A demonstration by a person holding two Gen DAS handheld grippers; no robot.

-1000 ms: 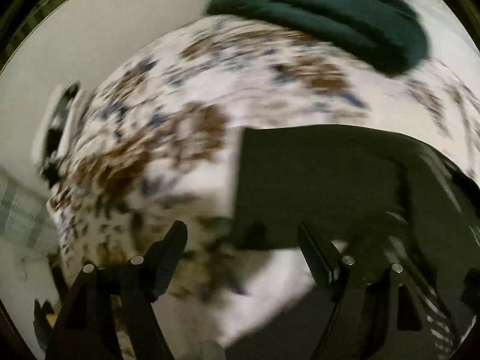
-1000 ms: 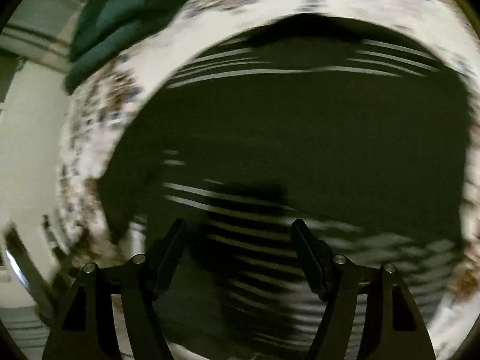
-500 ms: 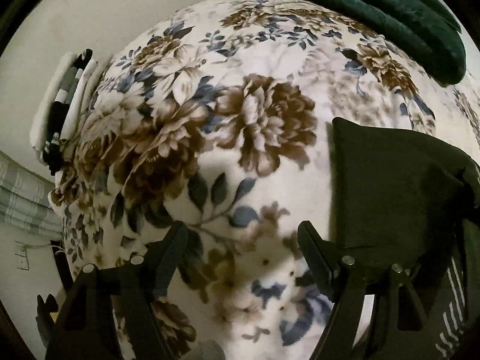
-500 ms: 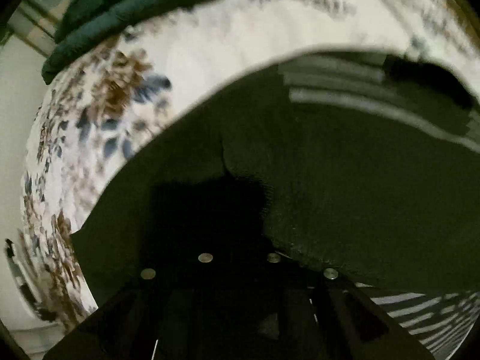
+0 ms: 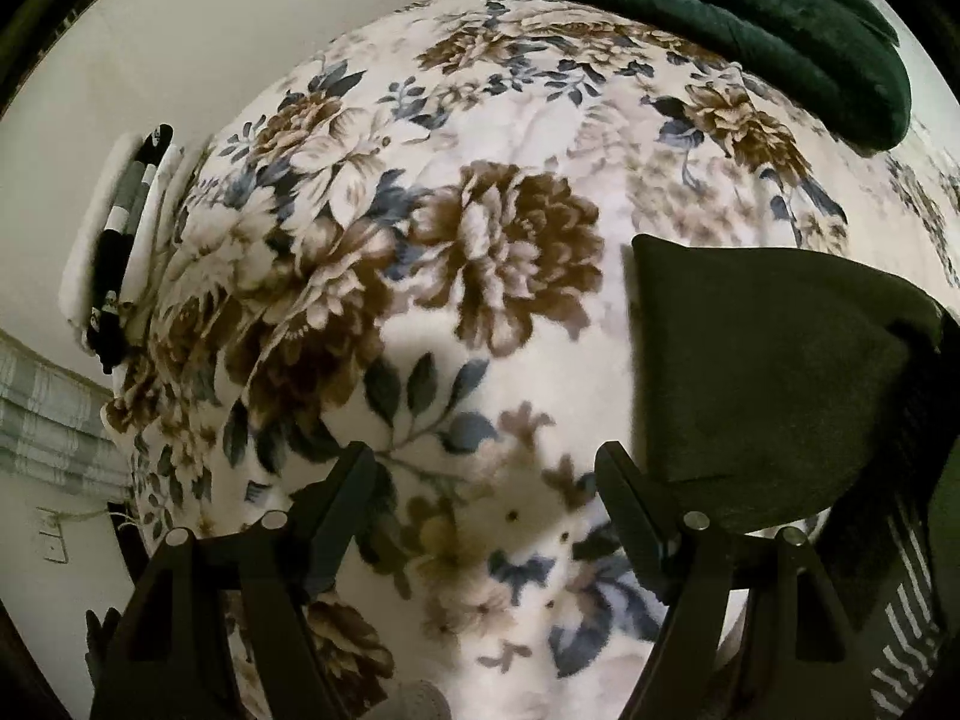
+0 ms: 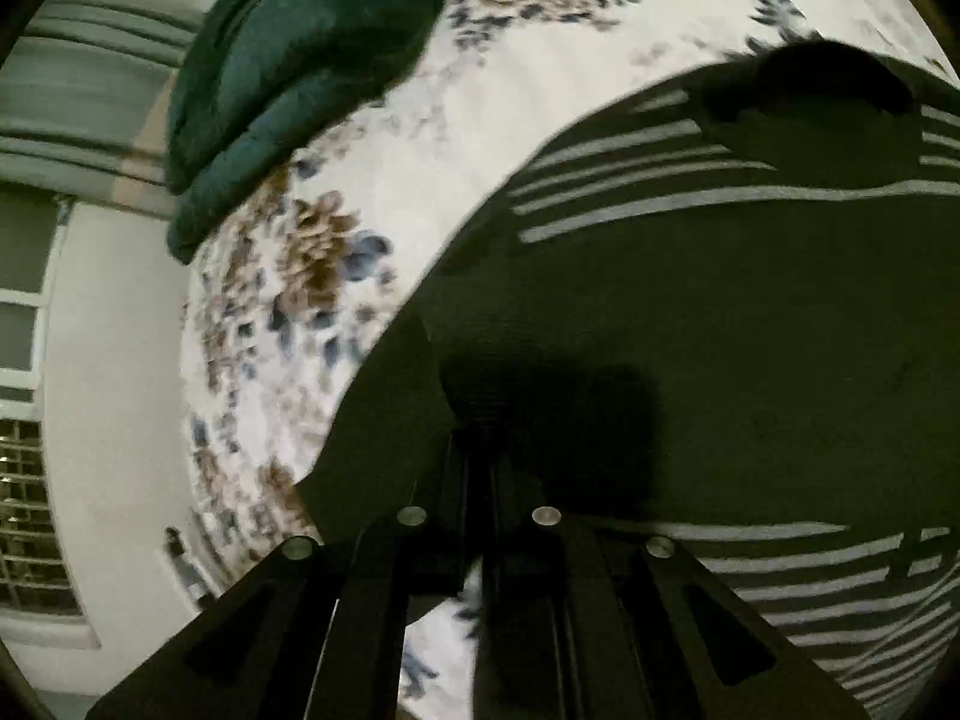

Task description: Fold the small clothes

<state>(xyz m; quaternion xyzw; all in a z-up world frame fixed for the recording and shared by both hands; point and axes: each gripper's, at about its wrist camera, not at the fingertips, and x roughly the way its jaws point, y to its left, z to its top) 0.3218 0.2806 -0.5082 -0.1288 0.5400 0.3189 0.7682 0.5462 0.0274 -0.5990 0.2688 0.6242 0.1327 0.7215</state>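
A dark green garment with white stripes (image 6: pixel 720 330) lies on the floral blanket (image 6: pixel 480 120). My right gripper (image 6: pixel 480 444) is shut on a raised fold of its near edge, and the cloth hides the fingertips. In the left wrist view a plain folded part of the same garment (image 5: pixel 768 372) lies on the right, its striped part at the lower right edge. My left gripper (image 5: pixel 483 456) is open over the bare floral blanket (image 5: pixel 510 240), holding nothing. Its right finger (image 5: pixel 624 498) is just beside the garment's lower left edge.
A thick dark green quilt (image 5: pixel 720 12) is bunched at the far end of the bed, also seen as the quilt (image 6: pixel 300 60) at upper left. White and black items (image 5: pixel 114 240) sit at the bed's left edge. A pale floor (image 6: pixel 108 420) runs along the bed's left side.
My right gripper went from open above the garment to shut on its edge, then shifted sideways with the cloth. My left gripper moved left off the garment onto bare blanket, staying open.
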